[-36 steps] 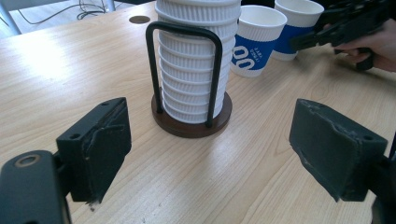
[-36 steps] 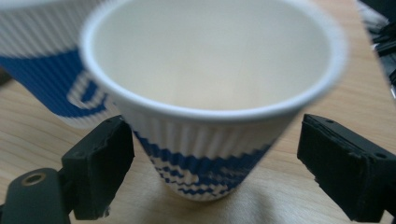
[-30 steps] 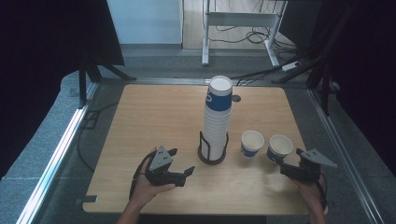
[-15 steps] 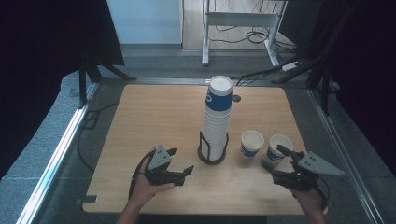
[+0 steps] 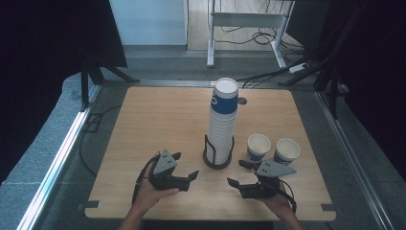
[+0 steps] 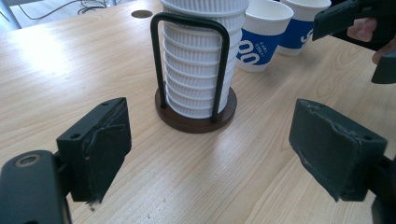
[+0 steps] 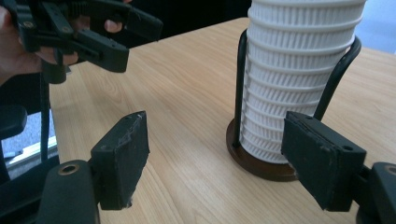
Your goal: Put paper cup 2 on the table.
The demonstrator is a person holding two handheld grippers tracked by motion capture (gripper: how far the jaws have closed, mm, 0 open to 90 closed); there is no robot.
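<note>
With both grippers, left and right, gaping empty beside the stack (mid-table, in its holder), approach level, squeeze the top cup gently, lift straight.

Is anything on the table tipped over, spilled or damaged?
Nothing stands out. The cup stack stands upright in its holder, and the two loose cups stand upright beside it, empty as far as the high view shows. No spill on the table.

Lab — black curtains, cables
</note>
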